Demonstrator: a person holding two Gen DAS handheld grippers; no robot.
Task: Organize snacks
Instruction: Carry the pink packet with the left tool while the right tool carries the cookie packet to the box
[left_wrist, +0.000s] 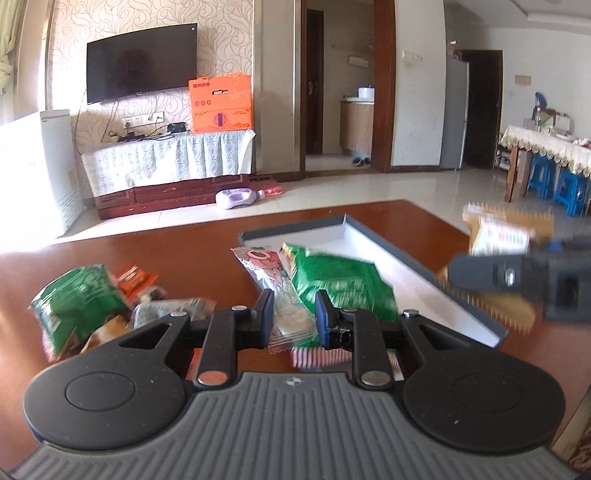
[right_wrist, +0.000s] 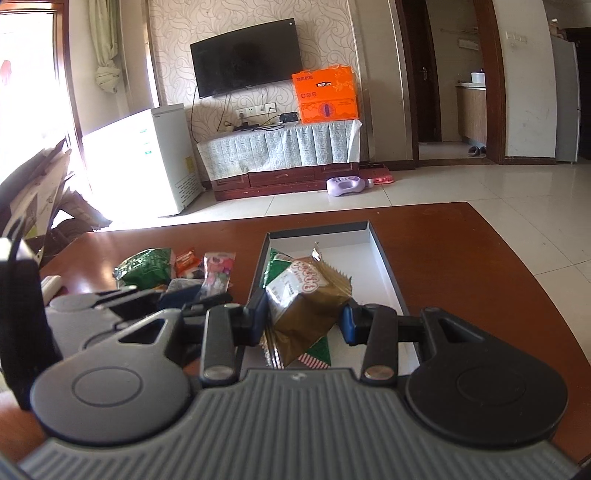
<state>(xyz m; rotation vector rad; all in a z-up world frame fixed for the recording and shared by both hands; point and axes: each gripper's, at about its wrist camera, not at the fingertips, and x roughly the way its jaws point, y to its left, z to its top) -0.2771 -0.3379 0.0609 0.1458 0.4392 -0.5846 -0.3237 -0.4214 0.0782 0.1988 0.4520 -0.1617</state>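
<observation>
Two grippers work over a reddish-brown bench (right_wrist: 480, 258), and the landmark on it is a shallow grey tray (right_wrist: 384, 258) with a white floor. Left gripper (left_wrist: 293, 314): its fingers (left_wrist: 266, 314) stand nearly closed and pinch the lower end of a clear pink-printed packet (left_wrist: 267, 273), which hangs at the near left edge of the tray. Just right of that packet, over the tray's near end, a green snack bag (left_wrist: 336, 284) lies tilted, and a red-and-white striped wrapper edge (left_wrist: 317, 356) shows under it. Right gripper (right_wrist: 304, 317): its fingers (right_wrist: 349, 325) are partly apart and clamp a brown-gold snack packet (right_wrist: 310, 299) with a white label, held above the near end of the tray; in the left wrist view this packet is blurred. Below it inside the tray lies the same green bag (right_wrist: 277, 266). Left of the tray, on the bare bench, a loose heap of snacks remains: another green bag (left_wrist: 74, 299), an orange packet (left_wrist: 135, 278) and a few dark and brownish wrappers beside them, too blurred to tell apart
</observation>
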